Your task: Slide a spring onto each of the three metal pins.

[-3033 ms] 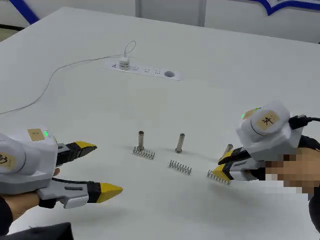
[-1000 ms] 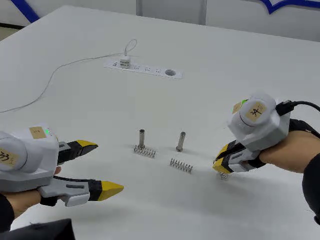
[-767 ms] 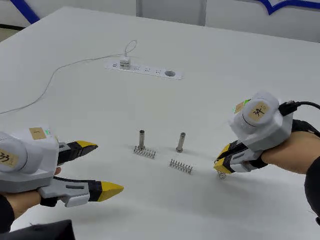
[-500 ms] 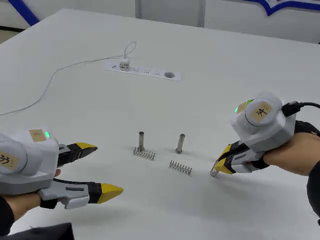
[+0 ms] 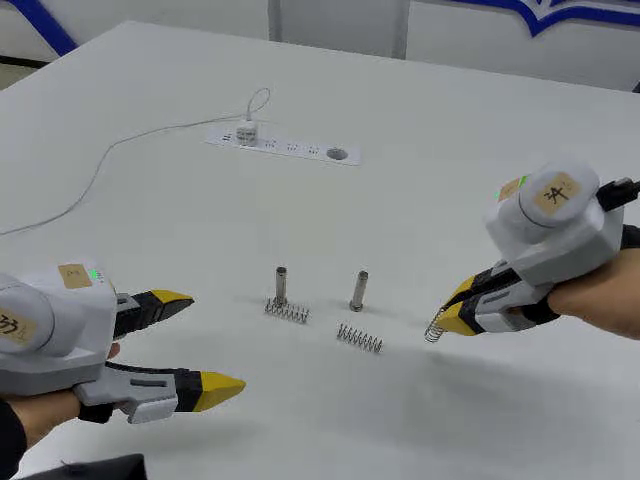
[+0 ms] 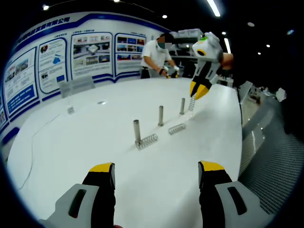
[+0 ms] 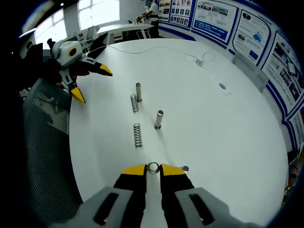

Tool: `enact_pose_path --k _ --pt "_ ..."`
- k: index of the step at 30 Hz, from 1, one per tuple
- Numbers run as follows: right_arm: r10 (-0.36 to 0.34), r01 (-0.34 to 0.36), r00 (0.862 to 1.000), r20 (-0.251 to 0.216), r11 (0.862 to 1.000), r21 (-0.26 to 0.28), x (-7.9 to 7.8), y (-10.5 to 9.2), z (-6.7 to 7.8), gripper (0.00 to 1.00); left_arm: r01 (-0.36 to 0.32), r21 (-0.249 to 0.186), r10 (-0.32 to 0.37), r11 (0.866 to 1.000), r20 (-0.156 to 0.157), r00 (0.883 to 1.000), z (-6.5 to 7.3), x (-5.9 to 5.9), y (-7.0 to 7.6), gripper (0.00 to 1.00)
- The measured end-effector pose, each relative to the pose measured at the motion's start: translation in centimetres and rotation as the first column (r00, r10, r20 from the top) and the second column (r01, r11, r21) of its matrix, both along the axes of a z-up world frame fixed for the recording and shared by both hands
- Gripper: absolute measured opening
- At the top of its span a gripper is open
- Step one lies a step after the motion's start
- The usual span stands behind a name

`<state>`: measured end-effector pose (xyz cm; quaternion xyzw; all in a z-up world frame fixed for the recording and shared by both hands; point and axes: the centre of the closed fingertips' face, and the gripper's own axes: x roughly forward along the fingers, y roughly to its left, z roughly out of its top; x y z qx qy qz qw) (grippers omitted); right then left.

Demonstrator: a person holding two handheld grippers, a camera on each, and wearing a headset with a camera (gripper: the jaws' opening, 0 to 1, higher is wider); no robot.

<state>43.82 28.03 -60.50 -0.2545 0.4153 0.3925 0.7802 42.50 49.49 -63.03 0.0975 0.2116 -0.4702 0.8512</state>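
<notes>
A spring held just beside the right pin

The held spring [image 5: 433, 330] hangs from the right gripper [image 5: 452, 315], whose jaws are nearly closed and pinch its top end. It points down, upright like the right pin [image 6: 182, 105], which stands just beside it. I think the spring must go up and over that pin's top. The left spring [image 5: 287, 311] lies by the left pin [image 5: 281, 283]. The middle spring [image 5: 359, 338] lies by the middle pin [image 5: 359, 290]. The left gripper [image 5: 210, 340] is wide open, holds nothing, and is well apart at the near left.
</notes>
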Motion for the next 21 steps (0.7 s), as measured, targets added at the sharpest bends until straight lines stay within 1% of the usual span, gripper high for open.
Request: enact_pose_path --k 4,9,15,19,21 --pt "-0.005 0.005 1.000 0.015 1.000 0.008 0.1 -0.3 1.8 0.12 -0.001 -0.001 0.001 1.000 0.001 1.000 0.0 0.0 0.0 0.73" --pt "-0.025 0.025 0.999 0.036 1.000 0.008 0.7 -1.2 3.4 0.12 -0.001 -0.001 0.001 1.000 0.003 1.000 0.1 0.0 0.0 0.73" --pt "-0.045 0.046 0.998 0.052 0.999 -0.007 1.3 -2.3 4.3 0.12 -0.003 -0.003 0.003 1.000 0.004 1.000 0.1 0.1 0.0 0.73" --pt "-0.058 0.060 0.996 0.060 0.998 -0.030 1.9 -3.0 4.1 0.12 -0.004 -0.005 0.004 1.000 0.006 1.000 0.2 0.1 0.1 0.73" --pt "-0.063 0.065 0.996 0.057 0.997 -0.031 2.2 -3.1 3.9 0.12 -0.005 -0.007 0.005 1.000 0.006 1.000 0.2 0.1 0.1 0.73"
